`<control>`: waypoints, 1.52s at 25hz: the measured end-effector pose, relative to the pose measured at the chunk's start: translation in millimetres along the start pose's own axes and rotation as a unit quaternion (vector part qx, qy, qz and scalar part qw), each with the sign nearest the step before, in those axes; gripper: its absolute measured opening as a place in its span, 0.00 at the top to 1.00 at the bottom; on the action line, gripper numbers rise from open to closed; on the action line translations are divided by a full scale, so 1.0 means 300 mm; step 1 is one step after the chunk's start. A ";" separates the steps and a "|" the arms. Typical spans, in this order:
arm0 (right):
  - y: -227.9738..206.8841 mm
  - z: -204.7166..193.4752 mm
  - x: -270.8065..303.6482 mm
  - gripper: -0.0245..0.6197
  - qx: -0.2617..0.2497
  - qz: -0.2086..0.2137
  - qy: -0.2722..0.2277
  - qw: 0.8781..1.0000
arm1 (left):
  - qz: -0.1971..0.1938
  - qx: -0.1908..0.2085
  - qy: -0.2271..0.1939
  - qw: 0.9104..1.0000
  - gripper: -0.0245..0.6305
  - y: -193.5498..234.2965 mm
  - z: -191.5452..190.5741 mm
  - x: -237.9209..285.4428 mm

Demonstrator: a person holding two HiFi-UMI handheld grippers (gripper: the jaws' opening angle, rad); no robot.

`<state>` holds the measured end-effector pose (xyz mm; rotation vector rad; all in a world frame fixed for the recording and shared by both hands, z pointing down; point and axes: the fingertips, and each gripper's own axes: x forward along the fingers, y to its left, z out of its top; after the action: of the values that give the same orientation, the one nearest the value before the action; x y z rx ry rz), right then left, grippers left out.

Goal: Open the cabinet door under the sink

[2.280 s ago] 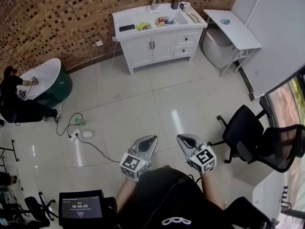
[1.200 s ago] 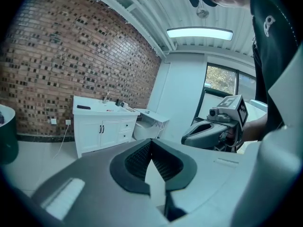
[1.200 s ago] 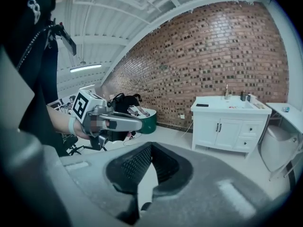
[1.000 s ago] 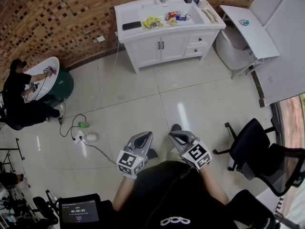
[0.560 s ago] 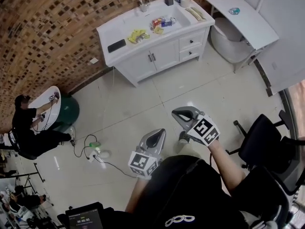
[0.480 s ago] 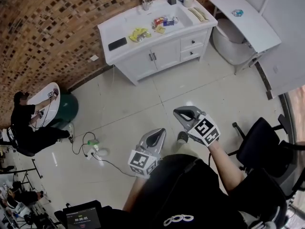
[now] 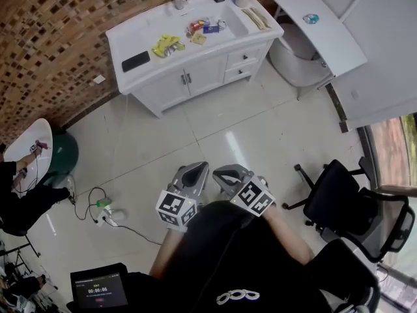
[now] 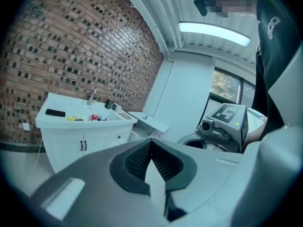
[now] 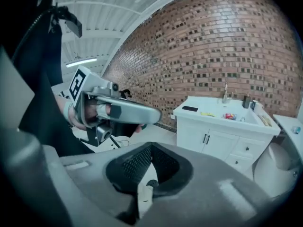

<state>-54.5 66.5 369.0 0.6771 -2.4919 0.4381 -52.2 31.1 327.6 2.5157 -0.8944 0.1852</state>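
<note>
The white sink cabinet [image 7: 171, 89] stands against the brick wall, far across the tiled floor from me. Its two doors [image 7: 187, 79] under the basin are closed, with dark handles at the middle seam. My left gripper [image 7: 195, 171] and right gripper [image 7: 225, 173] hang side by side close to my body, both shut and holding nothing. The left gripper view shows the shut left gripper [image 8: 151, 148] with the cabinet [image 8: 83, 141] far off at the left. In the right gripper view the right gripper [image 9: 150, 150] is shut and the cabinet [image 9: 222, 131] lies to the right.
A black phone [image 7: 135, 60], yellow items [image 7: 166, 44] and bottles lie on the countertop. A white folding table [image 7: 319, 31] and a round white tub [image 7: 293, 57] stand right of the cabinet. A black office chair [image 7: 345, 201] is at my right. A power strip with cable [image 7: 107, 214] lies left.
Both grippers have travelled over the floor towards the cabinet, which now looks nearer. The right gripper has drawn in beside the left. Both stay shut.
</note>
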 end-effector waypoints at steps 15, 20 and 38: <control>-0.243 0.128 0.344 0.98 0.038 -0.068 0.087 0.993 | -0.024 -0.031 -0.032 0.999 0.94 0.547 0.171 0.018; -0.251 0.108 0.444 0.98 0.035 -0.063 0.103 0.992 | -0.014 -0.044 -0.021 0.999 0.94 0.633 0.149 0.059; -1.004 -0.039 0.906 0.98 0.077 -0.140 -0.024 0.987 | -0.002 -0.013 0.038 0.999 0.94 0.829 -0.003 0.476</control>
<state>-87.9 -278.6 580.2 1.0931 -2.3750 0.5158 -96.4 -218.7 461.3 2.4681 -0.8553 0.2643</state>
